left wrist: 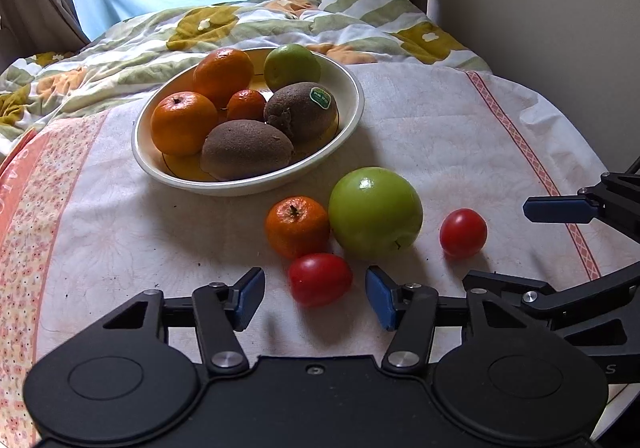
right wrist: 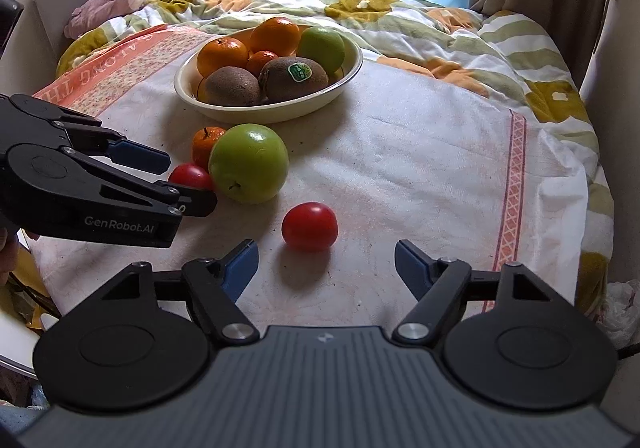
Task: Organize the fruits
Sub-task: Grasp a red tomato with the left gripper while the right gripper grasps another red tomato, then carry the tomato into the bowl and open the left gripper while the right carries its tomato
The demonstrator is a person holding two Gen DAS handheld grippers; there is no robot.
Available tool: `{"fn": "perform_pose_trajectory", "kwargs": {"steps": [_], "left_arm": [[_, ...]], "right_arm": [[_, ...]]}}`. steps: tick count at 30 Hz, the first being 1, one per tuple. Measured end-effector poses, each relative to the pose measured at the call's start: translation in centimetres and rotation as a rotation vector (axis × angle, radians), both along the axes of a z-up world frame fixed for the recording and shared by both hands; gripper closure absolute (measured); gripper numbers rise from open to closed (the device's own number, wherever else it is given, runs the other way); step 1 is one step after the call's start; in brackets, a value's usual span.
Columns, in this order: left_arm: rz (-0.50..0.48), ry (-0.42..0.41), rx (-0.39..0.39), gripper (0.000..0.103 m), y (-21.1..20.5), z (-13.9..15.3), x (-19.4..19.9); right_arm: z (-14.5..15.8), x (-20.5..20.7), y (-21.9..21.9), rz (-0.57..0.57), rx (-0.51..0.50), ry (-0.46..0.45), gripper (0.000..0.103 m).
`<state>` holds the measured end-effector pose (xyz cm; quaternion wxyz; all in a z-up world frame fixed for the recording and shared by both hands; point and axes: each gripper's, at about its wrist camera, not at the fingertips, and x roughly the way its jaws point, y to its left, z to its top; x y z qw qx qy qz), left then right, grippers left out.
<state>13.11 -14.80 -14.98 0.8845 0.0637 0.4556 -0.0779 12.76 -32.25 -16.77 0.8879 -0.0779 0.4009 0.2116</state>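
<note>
A cream bowl [left wrist: 352, 116] [right wrist: 352, 64] holds oranges, two kiwis [left wrist: 246, 148] and a green apple. On the cloth lie a small orange [left wrist: 297, 226] [right wrist: 205, 142], a big green apple [left wrist: 375, 213] [right wrist: 249, 162] and two red tomatoes. My left gripper [left wrist: 316, 298] [right wrist: 192, 178] is open, its blue pads on either side of the near tomato [left wrist: 320, 279] [right wrist: 191, 176], not touching it. My right gripper [right wrist: 326, 268] is open and empty, just short of the other tomato [right wrist: 309, 226] [left wrist: 463, 233]. One of its fingers [left wrist: 560, 209] shows at the right in the left wrist view.
The fruit lies on a white cloth with pink borders [left wrist: 516, 140] [right wrist: 516, 176] over a low round surface. Behind it is a bed with a flowered quilt [left wrist: 248, 24] [right wrist: 400, 12], curtains and a window. A pink bundle [right wrist: 108, 4] lies at the far left.
</note>
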Motion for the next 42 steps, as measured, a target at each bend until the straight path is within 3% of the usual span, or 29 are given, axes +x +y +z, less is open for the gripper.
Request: {"fn": "perform_pose_trajectory", "kwargs": {"steps": [7, 26, 31, 42], "left_arm": [[-0.005, 0.011, 0.002, 0.063, -0.2, -0.5, 0.1], [0.018, -0.016, 0.013, 0.063, 0.8, 0.1, -0.8], [0.028, -0.025, 0.009, 0.063, 1.2, 0.5, -1.1], [0.061, -0.046, -0.001, 0.063, 2.4, 1.7, -1.7]], "right_arm": [[-0.4, 0.4, 0.4, 0.02, 0.01, 0.006, 0.018], [-0.7, 1.5, 1.7, 0.022, 0.018, 0.007, 0.036], [-0.9, 1.9, 2.2, 0.018, 0.005, 0.017, 0.053], [0.0, 1.5, 1.9, -0.011, 0.021, 0.016, 0.054]]}}
